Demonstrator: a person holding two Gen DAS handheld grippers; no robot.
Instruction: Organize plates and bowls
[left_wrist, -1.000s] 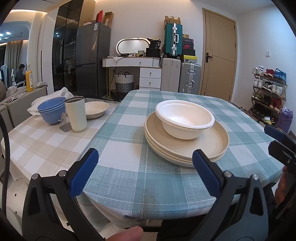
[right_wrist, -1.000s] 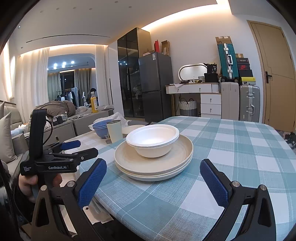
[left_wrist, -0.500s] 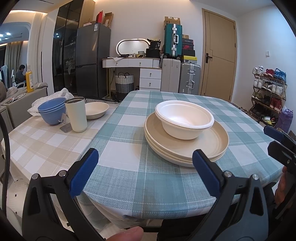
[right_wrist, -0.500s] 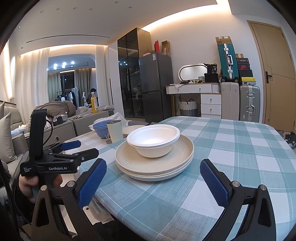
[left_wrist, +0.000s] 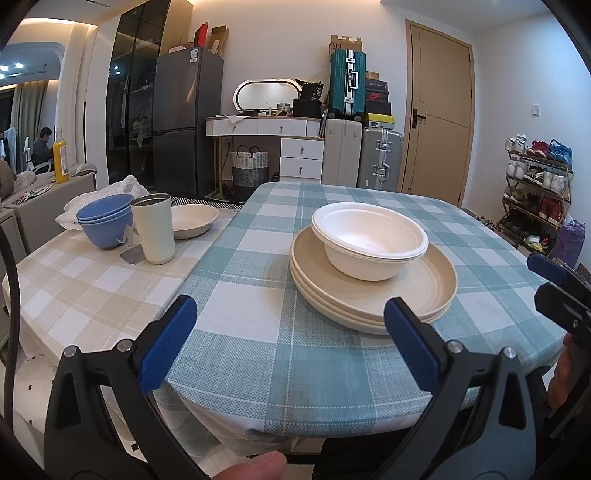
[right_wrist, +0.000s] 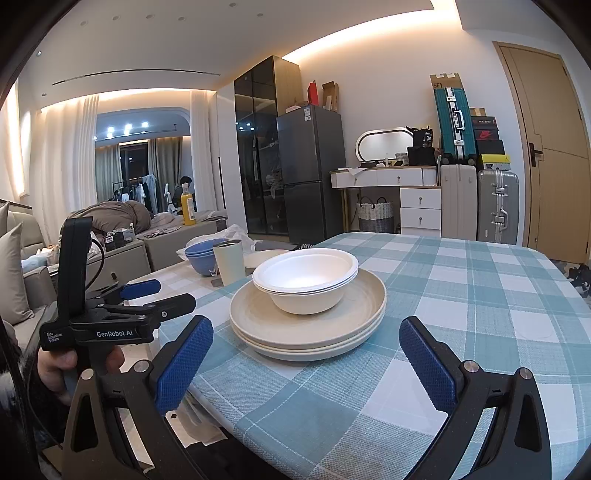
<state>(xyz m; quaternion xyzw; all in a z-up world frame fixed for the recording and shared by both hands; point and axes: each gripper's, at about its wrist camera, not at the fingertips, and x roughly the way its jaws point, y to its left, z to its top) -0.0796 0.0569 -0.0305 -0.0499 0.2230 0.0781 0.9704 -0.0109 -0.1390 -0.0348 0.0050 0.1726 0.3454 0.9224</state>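
Observation:
Stacked white bowls (left_wrist: 369, 240) sit nested on a stack of cream plates (left_wrist: 424, 295) on the green checked table; they also show in the right wrist view, bowls (right_wrist: 306, 277) on plates (right_wrist: 258, 317). My left gripper (left_wrist: 288, 339) is open and empty, held near the table's front edge, short of the plates. My right gripper (right_wrist: 306, 362) is open and empty, also short of the plates. Blue bowls (left_wrist: 105, 219) and a cream bowl (left_wrist: 194, 221) sit on the beige checked table to the left.
A white tumbler (left_wrist: 153, 229) stands between the blue bowls and the cream bowl, with a phone (left_wrist: 133, 254) beside it. A plastic bag (left_wrist: 110, 192) lies behind them. Suitcases (left_wrist: 362, 155), a fridge (left_wrist: 184, 122) and a shoe rack (left_wrist: 535, 192) stand beyond the table.

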